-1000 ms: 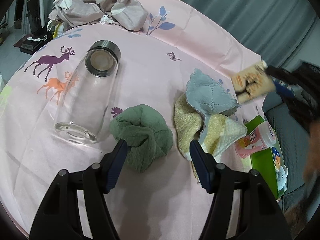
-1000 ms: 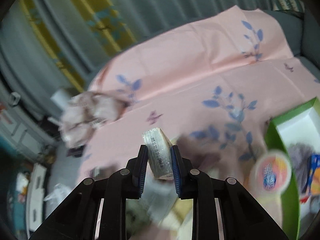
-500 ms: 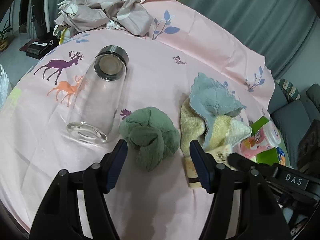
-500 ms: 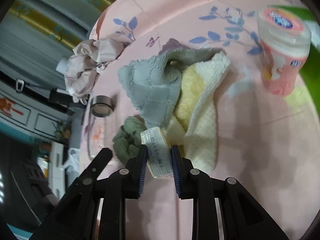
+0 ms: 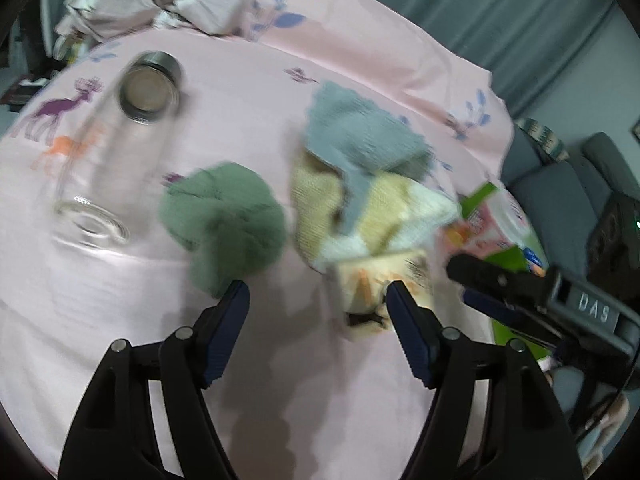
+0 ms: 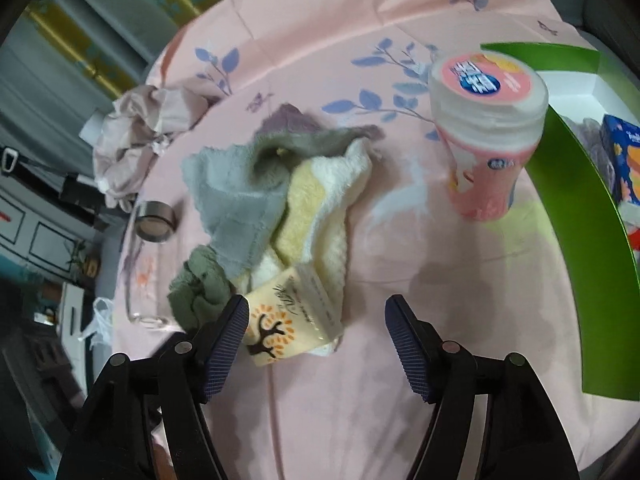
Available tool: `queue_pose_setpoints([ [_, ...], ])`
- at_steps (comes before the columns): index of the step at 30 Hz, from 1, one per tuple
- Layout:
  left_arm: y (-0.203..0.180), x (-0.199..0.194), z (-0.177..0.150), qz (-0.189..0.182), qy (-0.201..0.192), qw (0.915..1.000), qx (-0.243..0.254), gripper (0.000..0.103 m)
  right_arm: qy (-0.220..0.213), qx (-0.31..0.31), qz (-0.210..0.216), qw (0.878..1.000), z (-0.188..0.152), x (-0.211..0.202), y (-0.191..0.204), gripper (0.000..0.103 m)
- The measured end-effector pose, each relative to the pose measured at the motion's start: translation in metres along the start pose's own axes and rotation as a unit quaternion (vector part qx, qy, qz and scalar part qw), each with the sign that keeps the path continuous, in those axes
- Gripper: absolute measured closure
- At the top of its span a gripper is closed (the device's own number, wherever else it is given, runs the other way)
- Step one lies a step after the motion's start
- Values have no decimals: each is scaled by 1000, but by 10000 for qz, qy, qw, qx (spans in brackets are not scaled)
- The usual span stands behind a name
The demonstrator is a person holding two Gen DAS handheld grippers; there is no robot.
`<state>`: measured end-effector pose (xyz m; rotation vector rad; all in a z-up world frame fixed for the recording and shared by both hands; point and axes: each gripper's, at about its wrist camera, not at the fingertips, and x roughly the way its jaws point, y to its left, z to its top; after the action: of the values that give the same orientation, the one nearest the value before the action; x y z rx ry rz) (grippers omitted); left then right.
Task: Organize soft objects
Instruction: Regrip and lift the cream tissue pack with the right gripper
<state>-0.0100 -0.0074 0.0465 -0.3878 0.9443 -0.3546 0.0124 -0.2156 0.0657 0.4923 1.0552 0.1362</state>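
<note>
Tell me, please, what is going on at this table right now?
A person with a gripper in each hand is sorting soft items on a pink tablecloth. The right gripper is open, and a tissue pack lies by its left finger against the yellow towel, under a grey cloth. The left gripper is open and empty near the green cloth. A glass bottle lies on its side.

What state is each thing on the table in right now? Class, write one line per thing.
Left gripper: open, holding nothing.
Right gripper: open, holding nothing.
Tissue pack: lying on the table against the yellow towel.
Grey cloth: crumpled over the yellow towel.
Green cloth: bunched up.
Glass bottle: lying on its side.
Pink tub: upright, lid on.
Green box: open.
</note>
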Motion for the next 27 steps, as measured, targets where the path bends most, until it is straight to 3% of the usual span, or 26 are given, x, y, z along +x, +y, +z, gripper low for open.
queue_pose_setpoints([
  [2, -7, 5, -5, -297, 130, 9995, 44, 34, 3, 23, 220, 9998, 0, 0, 0, 31],
  [5, -12, 14, -10, -448, 269, 9986, 57, 35, 46, 19, 416, 9991, 1, 6, 2, 31],
  [9, -10, 28, -12, -355, 442, 9984, -51, 37, 19, -172, 377, 9991, -1, 14, 9, 31],
  [13, -3, 35, -13, -345, 566, 9976, -204, 48, 12, -257, 276, 9993, -1, 25, 11, 37],
  [16, -1, 36, -12, -404, 491, 9977, -231, 53, 140, -243, 189, 9994, -1, 37, 8, 44],
  [19, -3, 37, -12, -576, 530, 9966, -254, 67, 312, -173, 268, 9990, -2, 46, 4, 48],
  [27, -15, 20, -12, -550, 148, 9983, 87, 69, 90, -439, 149, 9989, -7, 32, 15, 50],
])
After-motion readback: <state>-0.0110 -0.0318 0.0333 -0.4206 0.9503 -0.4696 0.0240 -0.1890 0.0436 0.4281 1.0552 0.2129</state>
